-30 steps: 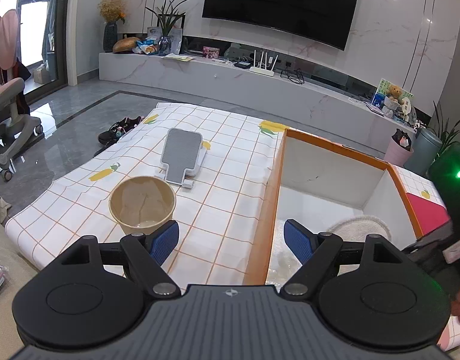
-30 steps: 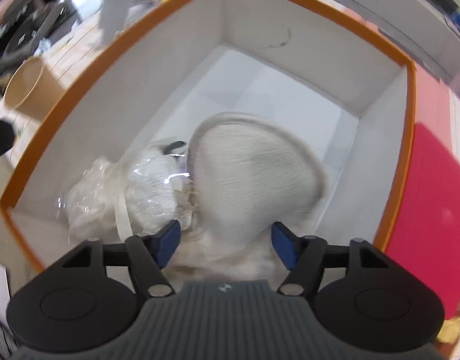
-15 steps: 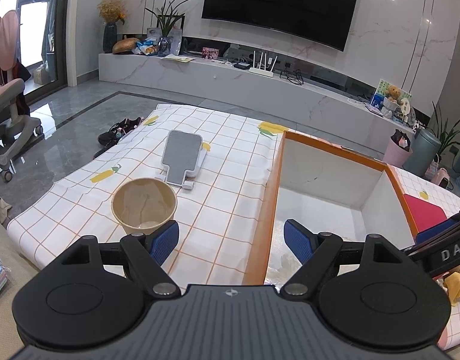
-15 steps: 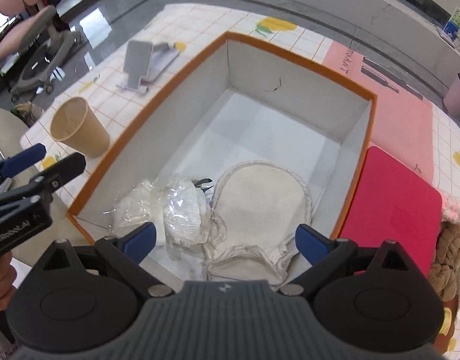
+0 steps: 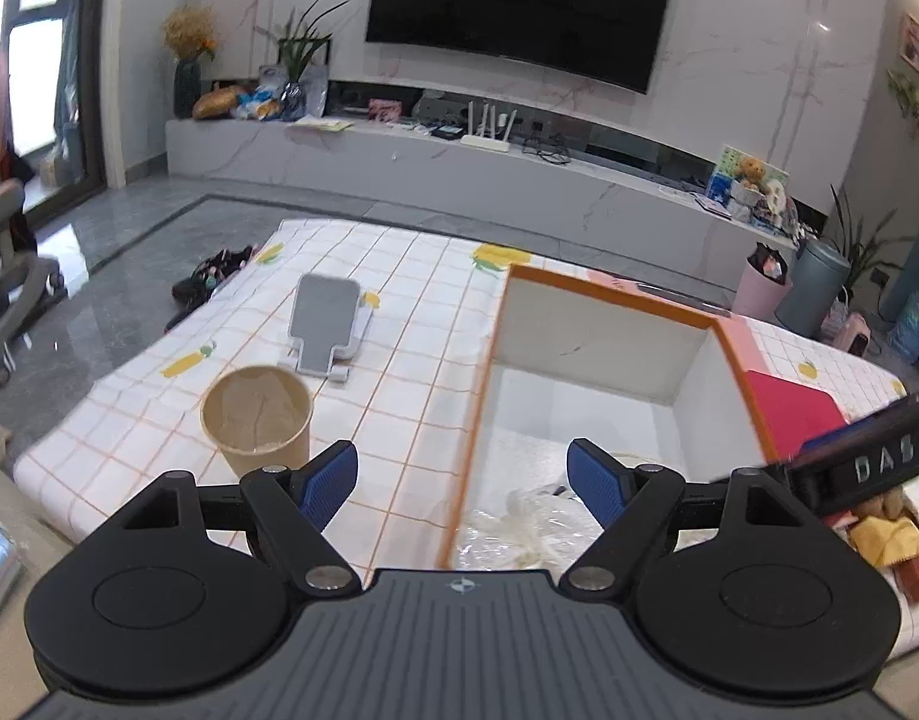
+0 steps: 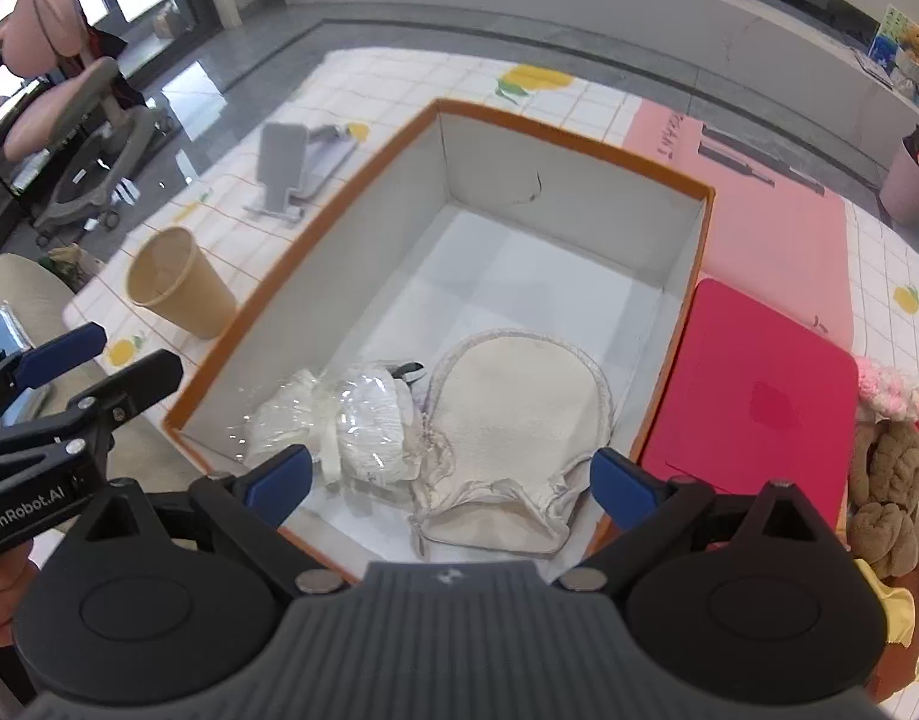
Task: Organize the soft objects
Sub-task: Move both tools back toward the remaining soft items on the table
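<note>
An orange-rimmed white box (image 6: 702,240) stands on the checked tablecloth. Inside it lie a cream cloth mitt (image 6: 519,420) and a clear plastic-wrapped white bundle (image 6: 351,414). My right gripper (image 6: 453,480) is open and empty, high above the box's near end. My left gripper (image 5: 462,480) is open and empty, over the box's left wall (image 5: 477,414); it also shows at the left of the right wrist view (image 6: 99,354). A brown plush toy (image 6: 885,492), a pink fluffy item (image 6: 885,390) and a yellow cloth (image 6: 894,612) lie to the right of the box.
A paper cup (image 5: 257,417) and a grey phone stand (image 5: 327,330) sit left of the box. A red flat case (image 6: 759,396) lies right of it, on a pink mat (image 6: 759,198). A pink chair (image 6: 57,90) stands far left on the floor.
My right gripper has let go of the cream mitt, opened wide and risen well above the box. The mitt now lies flat inside. My left gripper has stayed open, almost in place.
</note>
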Tool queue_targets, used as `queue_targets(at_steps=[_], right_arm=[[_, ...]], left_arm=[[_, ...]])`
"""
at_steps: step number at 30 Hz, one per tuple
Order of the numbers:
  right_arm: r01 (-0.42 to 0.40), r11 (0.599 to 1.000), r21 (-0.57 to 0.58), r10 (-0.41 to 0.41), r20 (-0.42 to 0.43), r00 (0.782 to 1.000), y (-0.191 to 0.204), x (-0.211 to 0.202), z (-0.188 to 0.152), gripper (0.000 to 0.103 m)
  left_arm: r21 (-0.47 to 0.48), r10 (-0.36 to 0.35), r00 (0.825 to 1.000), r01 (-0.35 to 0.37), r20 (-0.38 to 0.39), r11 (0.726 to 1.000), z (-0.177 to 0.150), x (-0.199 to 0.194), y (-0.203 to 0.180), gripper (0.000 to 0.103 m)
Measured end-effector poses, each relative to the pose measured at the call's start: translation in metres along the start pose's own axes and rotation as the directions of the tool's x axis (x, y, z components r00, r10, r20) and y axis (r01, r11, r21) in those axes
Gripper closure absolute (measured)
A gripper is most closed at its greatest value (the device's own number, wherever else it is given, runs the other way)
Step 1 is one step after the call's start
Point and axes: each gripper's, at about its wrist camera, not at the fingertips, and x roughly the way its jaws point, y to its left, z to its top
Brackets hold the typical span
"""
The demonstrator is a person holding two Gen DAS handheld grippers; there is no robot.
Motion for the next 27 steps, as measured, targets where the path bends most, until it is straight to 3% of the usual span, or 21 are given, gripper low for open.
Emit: queue_targets(at_steps=[4, 11, 15, 19, 23, 27], right_arm=[[-0.036, 0.999, 0.028, 0.035, 0.053, 0.998, -0.011, -0.027, -0.008, 0.006], [-0.026, 0.996, 0.081, 0.012, 0.176, 0.984, -0.057, -0.090, -0.037, 0.006], [0.013, 0.989, 0.145, -0.049, 0.242, 0.969, -0.098, -0.126, -0.060, 0.006], [0.122, 0.970, 0.208, -0.190, 0.350, 0.917, -0.139, -0.160, -0.089, 0.003], [0.153, 0.951, 0.268, -0.251, 0.382, 0.889, -0.178, -0.169, -0.118, 0.003], [0.139, 0.932, 0.334, -0.267, 0.377, 0.887, -0.218, -0.154, -0.147, 0.003]], left_arm=[[0.060, 0.004, 1.000, -0.005, 0.015, 0.998, 0.012, -0.019, -0.024, 0.010], [0.135, 0.008, 0.997, -0.018, 0.075, 0.991, 0.027, -0.047, -0.078, 0.010], [0.154, -0.084, 0.993, 0.070, 0.086, 0.986, 0.028, -0.052, -0.112, 0.010], [0.147, -0.154, 0.984, 0.141, 0.084, 0.979, 0.021, -0.047, -0.146, 0.010], [0.134, -0.133, 0.988, 0.122, 0.073, 0.983, 0.013, -0.031, -0.177, 0.010], [0.184, -0.142, 0.987, 0.126, 0.076, 0.975, -0.001, -0.019, -0.202, 0.010]])
